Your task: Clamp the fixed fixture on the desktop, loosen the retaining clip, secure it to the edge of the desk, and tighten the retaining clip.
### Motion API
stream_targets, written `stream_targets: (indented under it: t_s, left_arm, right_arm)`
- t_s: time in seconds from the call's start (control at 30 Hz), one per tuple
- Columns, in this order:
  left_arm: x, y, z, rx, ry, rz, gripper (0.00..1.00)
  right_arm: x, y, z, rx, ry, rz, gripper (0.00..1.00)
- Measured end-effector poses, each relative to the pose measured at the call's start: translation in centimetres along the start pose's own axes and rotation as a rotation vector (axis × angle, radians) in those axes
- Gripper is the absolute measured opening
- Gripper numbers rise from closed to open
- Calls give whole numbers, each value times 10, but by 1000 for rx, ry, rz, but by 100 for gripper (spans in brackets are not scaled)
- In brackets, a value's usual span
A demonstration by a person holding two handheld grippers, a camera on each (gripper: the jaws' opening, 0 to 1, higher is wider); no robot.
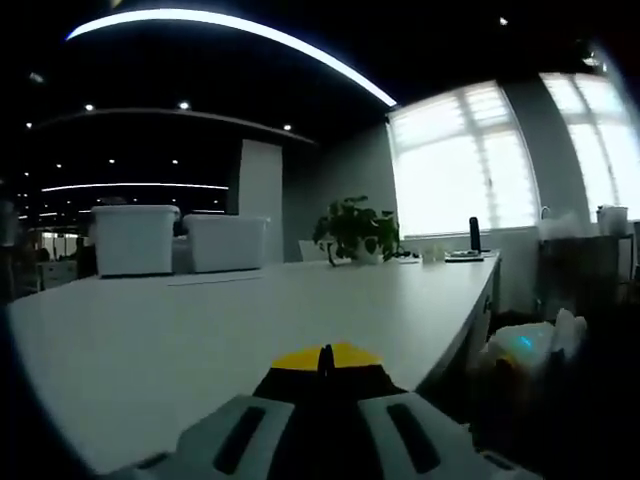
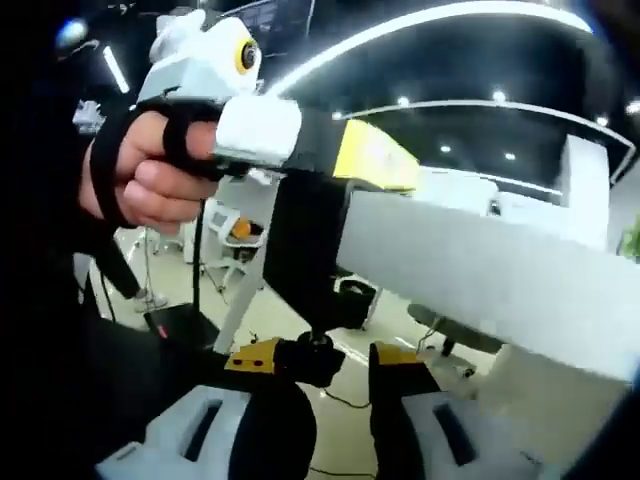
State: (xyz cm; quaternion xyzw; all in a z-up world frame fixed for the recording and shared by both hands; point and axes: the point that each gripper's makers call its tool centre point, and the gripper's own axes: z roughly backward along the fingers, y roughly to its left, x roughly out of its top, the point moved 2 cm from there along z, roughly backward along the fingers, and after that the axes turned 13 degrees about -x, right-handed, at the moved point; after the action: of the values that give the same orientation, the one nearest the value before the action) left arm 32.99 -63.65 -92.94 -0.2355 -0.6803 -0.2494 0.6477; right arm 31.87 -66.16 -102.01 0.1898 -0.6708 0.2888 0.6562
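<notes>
In the left gripper view, the left tool (image 1: 322, 420) is rising from the bottom edge with its two pale jaws closed on the black and yellow fixture (image 1: 322, 368), whose yellow top is sitting on the near edge of the white tabletop (image 1: 200, 320); the fixture is pinched between the jaws. Far across the tabletop two white bins (image 1: 178, 238) are standing side by side, a potted plant (image 1: 357, 230) is standing near the bright windows (image 1: 465, 160), and a dark upright bottle (image 1: 475, 234) is standing further right. In the right gripper view, the right tool (image 2: 318, 395) is coming up from the bottom with its jaws on either side of the black knob (image 2: 318, 358) at the lower end of the fixture's black body (image 2: 305, 255); whether the jaws are actually pressing on the knob I cannot tell. The fixture is straddling the edge of the tabletop (image 2: 480, 270), its yellow part (image 2: 375, 155) lying on top and its body hanging beneath. From the left, a hand (image 2: 145, 170) is gripping the left tool, whose white jaw is lying along the top of the fixture. Below the tabletop, office chairs (image 2: 235, 245) are standing on the floor (image 2: 345, 440)
</notes>
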Motion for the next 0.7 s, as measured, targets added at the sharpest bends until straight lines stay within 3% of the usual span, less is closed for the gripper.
stream_targets:
  t_s: [0.13,0.2,0.37,0.53,0.63,0.7]
  left_arm:
    - [0,0,0,-5,-12,3,1]
    - [1,0,1,-7,-25,5,1]
    - [1,-1,0,-17,-34,7,1]
    - [1,-1,1,-19,-38,8,1]
    - [1,0,1,-21,-40,8,1]
    - [0,0,1,-20,-43,8,1]
  right_arm:
    - [-12,4,10,-222,78,-4,52]
    - [-12,12,6,-292,66,-40,56]
    - [-22,11,-6,-479,106,-76,43]
    - [-23,26,-11,-486,127,-94,34]
    - [-23,14,-7,-525,135,-93,26]
    - [-23,16,-8,-499,134,-93,25]
